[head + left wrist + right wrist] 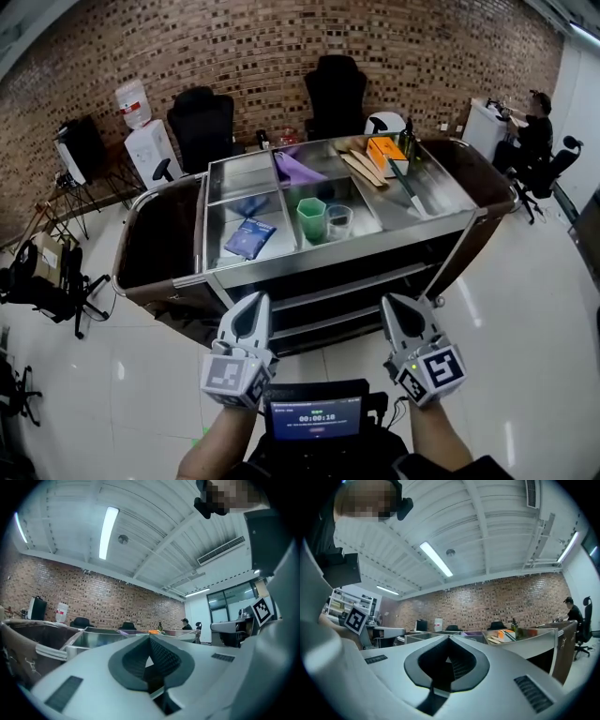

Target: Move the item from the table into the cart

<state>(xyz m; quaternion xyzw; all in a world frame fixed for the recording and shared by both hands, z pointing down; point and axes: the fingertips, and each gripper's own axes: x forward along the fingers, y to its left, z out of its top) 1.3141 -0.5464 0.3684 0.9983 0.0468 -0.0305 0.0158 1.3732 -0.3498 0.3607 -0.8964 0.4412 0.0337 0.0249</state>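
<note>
Left gripper [253, 302]: jaws pressed together, nothing between them. Right gripper [396, 302]: the same, closed and empty. Both pointed level at the one cart [328, 255], which lay straight ahead with its long side running left to right and neither hand clearly nearer. In its trays were one blue packet [249, 237], one green cup [311, 218] and one clear cup [338, 221]. No desk showed, so the item to move was out of sight.
</note>
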